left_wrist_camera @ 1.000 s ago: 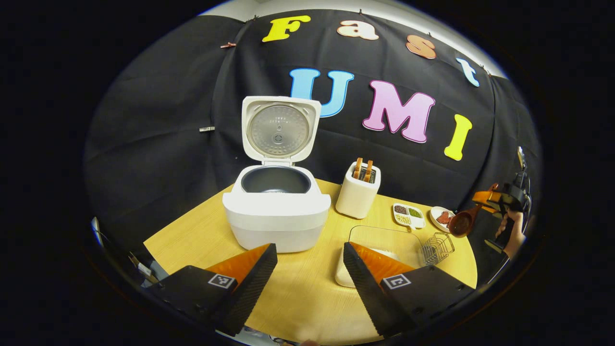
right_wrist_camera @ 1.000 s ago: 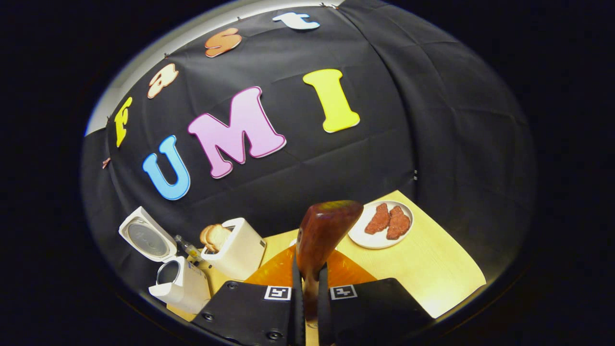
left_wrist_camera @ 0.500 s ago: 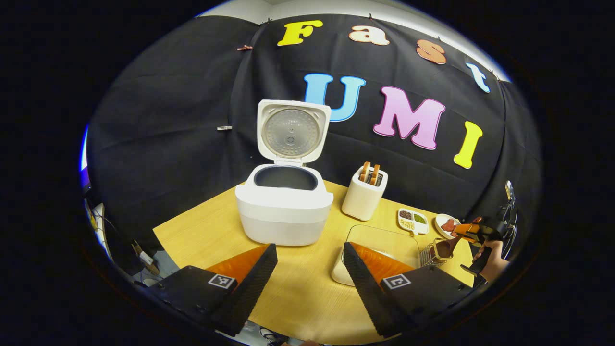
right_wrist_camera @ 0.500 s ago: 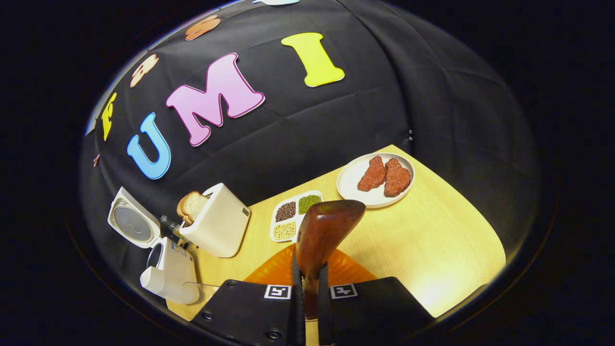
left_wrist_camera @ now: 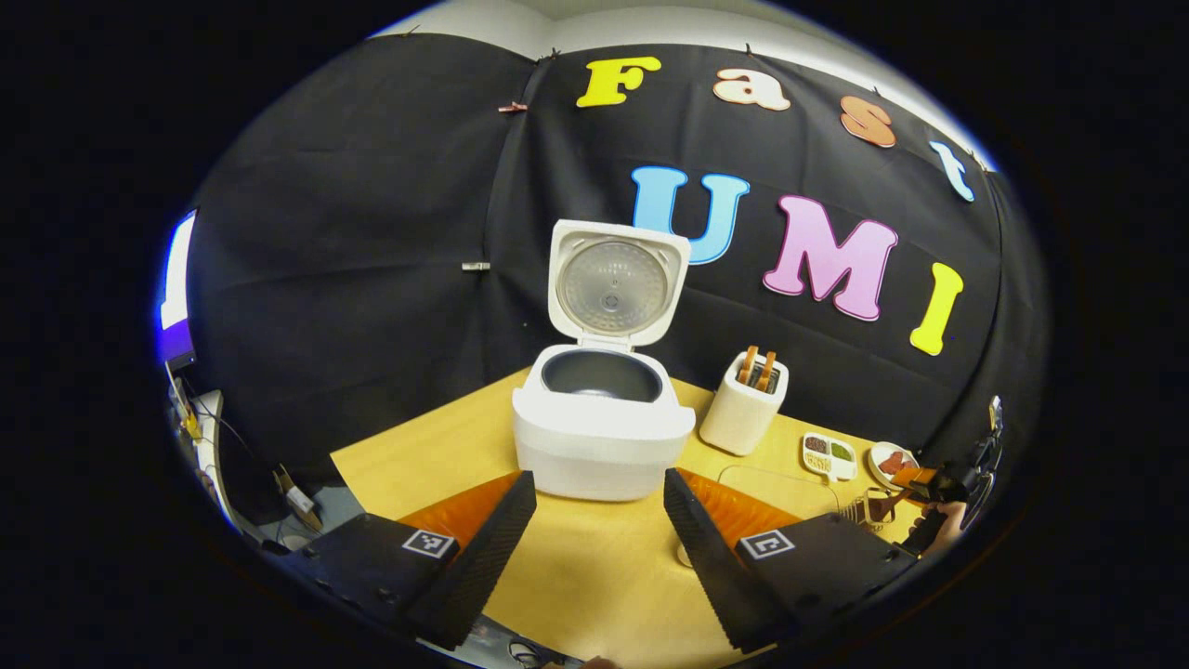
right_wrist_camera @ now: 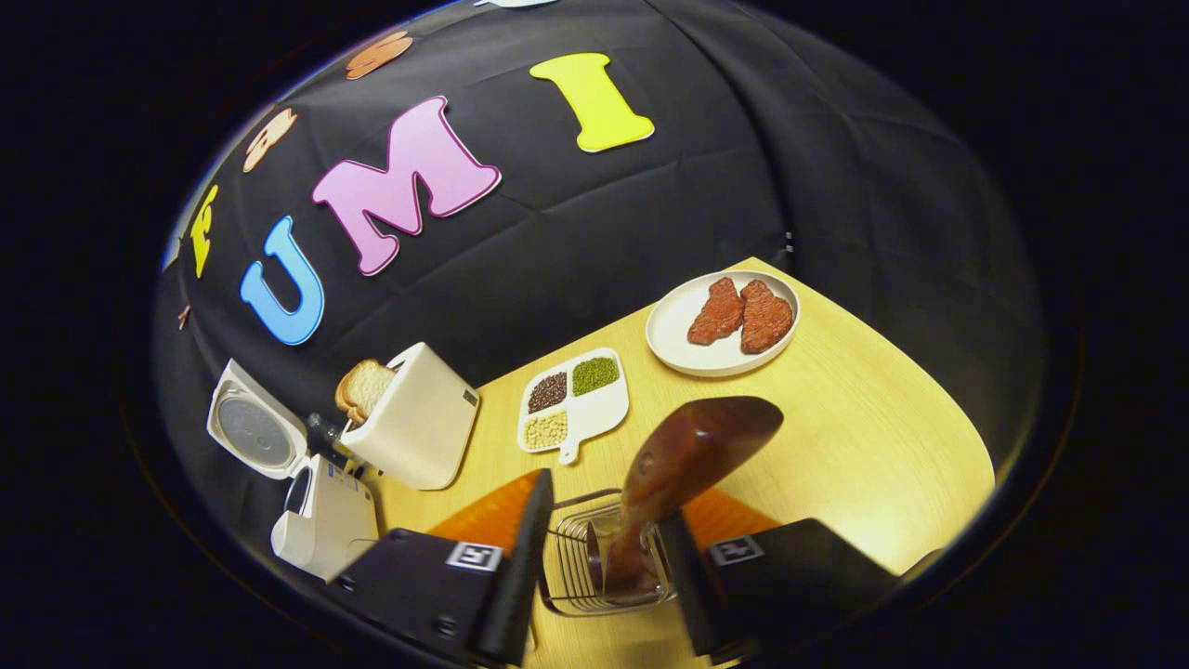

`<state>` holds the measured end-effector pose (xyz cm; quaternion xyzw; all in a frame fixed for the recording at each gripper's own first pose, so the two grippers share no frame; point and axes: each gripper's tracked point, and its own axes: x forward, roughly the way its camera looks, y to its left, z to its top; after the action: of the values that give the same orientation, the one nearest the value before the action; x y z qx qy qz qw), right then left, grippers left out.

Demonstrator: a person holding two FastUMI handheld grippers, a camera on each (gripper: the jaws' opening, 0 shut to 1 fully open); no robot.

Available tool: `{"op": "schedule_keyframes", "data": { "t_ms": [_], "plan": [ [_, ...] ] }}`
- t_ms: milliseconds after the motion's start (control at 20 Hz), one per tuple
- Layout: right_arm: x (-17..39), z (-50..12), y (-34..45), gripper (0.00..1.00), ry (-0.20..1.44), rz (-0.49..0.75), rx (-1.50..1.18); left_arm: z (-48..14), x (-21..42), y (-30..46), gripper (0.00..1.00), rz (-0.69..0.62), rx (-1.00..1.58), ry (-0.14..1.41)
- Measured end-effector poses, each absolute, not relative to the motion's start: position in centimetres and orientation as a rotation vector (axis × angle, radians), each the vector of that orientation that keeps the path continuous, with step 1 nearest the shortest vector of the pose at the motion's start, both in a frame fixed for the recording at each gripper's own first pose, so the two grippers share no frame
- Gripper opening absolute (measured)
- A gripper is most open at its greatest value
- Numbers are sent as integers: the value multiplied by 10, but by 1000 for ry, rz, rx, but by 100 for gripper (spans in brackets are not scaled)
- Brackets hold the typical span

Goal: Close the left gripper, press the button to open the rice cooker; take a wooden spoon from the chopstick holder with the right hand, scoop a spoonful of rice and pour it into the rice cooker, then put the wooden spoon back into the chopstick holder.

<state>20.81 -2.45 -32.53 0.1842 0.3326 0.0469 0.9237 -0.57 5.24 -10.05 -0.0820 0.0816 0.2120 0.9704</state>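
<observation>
No readable brand or label on any appliance; square black-and-white markers on the finger mounts only.

One rice cooker, lid up, dark inner pot bare, no rice visible inside. Just right of rice cooker: one toaster with two bread slices standing in its slots. Farther right of rice cooker: one divided dish with three kinds of beans, then one plate carrying two reddish meat pieces. All on the wooden tabletop.

One wire chopstick holder, well right of rice cooker at the near edge, with one wooden spoon standing tilted in it, bowl end up, handle end down inside a clear cup within the wires.

Right gripper: fingers spread apart on either side of the spoon's handle, a gap visible at each side, not pinching it. Lower part of holder cut off by the fingers.

Left gripper: fingers wide apart, holding nothing, in front of rice cooker above the tabletop. Clear tray right of rice cooker mostly hidden behind the right-hand finger; contents impossible to make out. Person's hand at far right, small and blurred.
</observation>
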Motion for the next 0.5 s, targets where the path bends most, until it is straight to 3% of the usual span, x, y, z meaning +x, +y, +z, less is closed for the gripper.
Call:
{"op": "schedule_keyframes", "data": {
  "t_ms": [100,150,200,300,350,400,500],
  "plan": [
    [195,-318,-27,90,677,112,339,-76,6,64,96,418,-145,130],
    [186,-311,-32,90,664,119,300,-63,14,68,96,407,-136,114],
    [180,-300,-39,100,644,117,264,-52,22,73,96,391,-129,100],
    [166,-277,-56,98,579,97,177,-24,38,82,96,374,-109,70],
    [157,-265,-60,92,556,95,145,-10,47,87,96,365,-92,50],
    [147,-254,-64,98,538,92,115,4,56,92,96,358,-73,31],
    [129,-231,-69,99,500,87,60,32,75,99,96,337,-41,5]
  ]
}}
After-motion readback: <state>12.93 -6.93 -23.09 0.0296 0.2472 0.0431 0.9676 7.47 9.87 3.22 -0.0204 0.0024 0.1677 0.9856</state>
